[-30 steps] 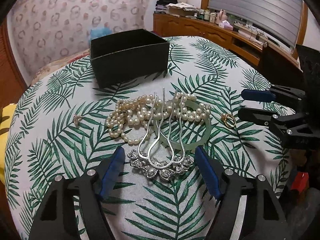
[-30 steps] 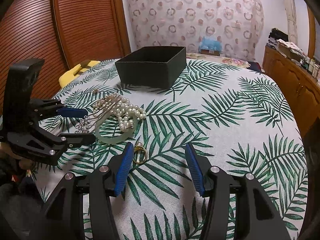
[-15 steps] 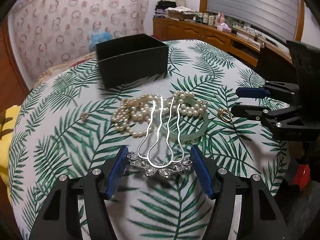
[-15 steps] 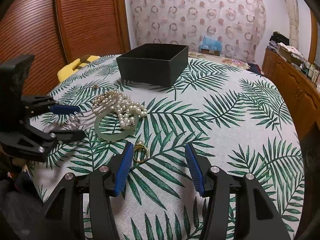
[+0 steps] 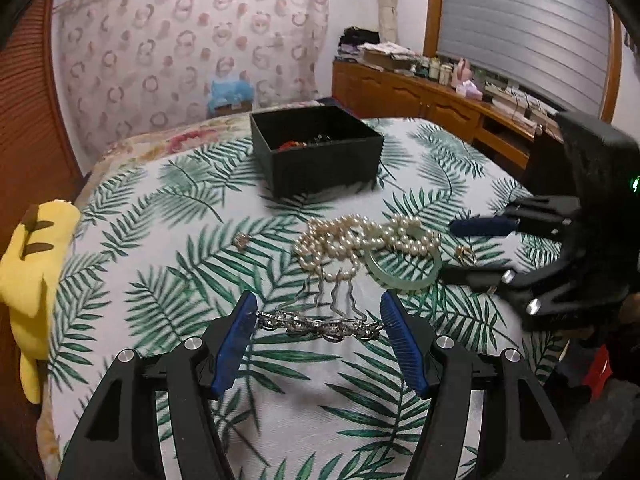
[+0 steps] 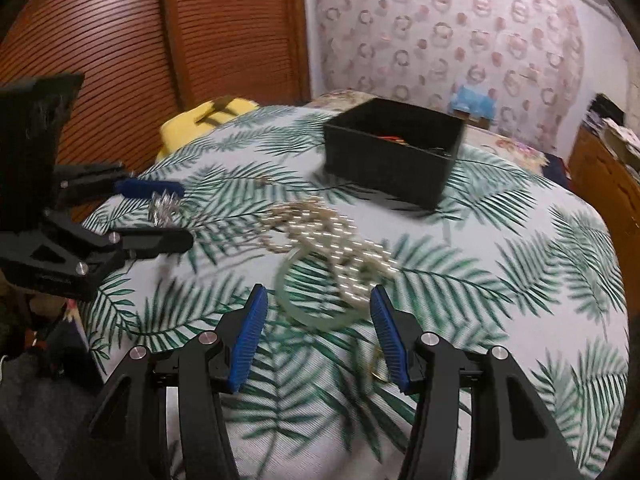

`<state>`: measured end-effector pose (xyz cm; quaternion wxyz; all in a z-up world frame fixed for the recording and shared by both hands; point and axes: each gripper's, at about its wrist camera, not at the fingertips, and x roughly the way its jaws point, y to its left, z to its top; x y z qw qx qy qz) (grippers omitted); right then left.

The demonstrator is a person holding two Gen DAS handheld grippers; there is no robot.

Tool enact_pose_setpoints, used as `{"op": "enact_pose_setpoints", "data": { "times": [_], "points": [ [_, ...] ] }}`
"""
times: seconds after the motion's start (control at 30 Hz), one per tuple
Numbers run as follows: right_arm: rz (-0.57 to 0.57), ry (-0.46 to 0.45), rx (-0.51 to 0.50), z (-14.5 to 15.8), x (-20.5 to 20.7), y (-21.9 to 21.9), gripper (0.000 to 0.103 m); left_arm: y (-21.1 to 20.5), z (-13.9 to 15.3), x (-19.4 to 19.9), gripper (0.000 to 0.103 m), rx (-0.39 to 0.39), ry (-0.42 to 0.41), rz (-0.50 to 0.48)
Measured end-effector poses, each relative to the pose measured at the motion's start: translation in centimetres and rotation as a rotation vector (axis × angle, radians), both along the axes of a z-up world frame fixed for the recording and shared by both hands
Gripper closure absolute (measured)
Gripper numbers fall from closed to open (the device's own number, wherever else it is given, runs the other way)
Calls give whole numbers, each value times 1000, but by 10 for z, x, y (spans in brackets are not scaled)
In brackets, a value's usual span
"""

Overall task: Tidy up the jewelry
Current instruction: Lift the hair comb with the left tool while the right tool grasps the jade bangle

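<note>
My left gripper point(image 5: 318, 320) is shut on a silver hair comb point(image 5: 312, 326), gripping the ornate head from both ends and holding it just off the cloth, tines pointing away. In the right wrist view the left gripper point(image 6: 180, 214) carries the comb point(image 6: 162, 206) at the left. A pearl necklace point(image 5: 360, 236) lies heaped over a pale green bangle point(image 5: 404, 280). My right gripper point(image 6: 318, 300) stands open above the bangle point(image 6: 312, 316) and holds nothing. A gold ring point(image 6: 374, 368) lies by its right finger, blurred. The black box point(image 5: 320, 160) at the back holds some jewelry.
A small earring point(image 5: 241, 241) lies left of the pearls. A yellow plush toy point(image 5: 36, 260) hangs at the table's left edge. The leaf-print tablecloth point(image 5: 160, 300) covers a round table. A wooden cabinet point(image 5: 420, 100) with clutter stands behind on the right.
The left gripper closed on the comb's head, lifted it and drew it back off the pearls. The right gripper swung sideways, so the ring moved from its left finger to its right.
</note>
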<state>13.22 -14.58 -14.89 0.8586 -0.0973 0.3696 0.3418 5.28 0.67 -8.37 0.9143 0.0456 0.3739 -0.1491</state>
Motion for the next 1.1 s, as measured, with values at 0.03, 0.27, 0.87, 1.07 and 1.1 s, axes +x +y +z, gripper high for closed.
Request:
{"op": "enact_pose_setpoints", "data": {
  "times": [0.03, 0.27, 0.87, 1.07, 1.1],
  "points": [
    [18, 2, -5, -1, 0, 5, 51, 2, 2, 0, 42, -3, -5, 3],
    [96, 22, -69, -5, 2, 30, 76, 12, 12, 0, 42, -18, -31, 24],
    [157, 60, 20, 24, 1, 15, 95, 17, 24, 4, 42, -23, -69, 34],
    [144, 50, 95, 49, 6, 4, 94, 17, 32, 8, 42, -26, -91, 38],
    [139, 51, 111, 53, 7, 1, 94, 17, 33, 9, 42, -26, -93, 39]
  ]
}}
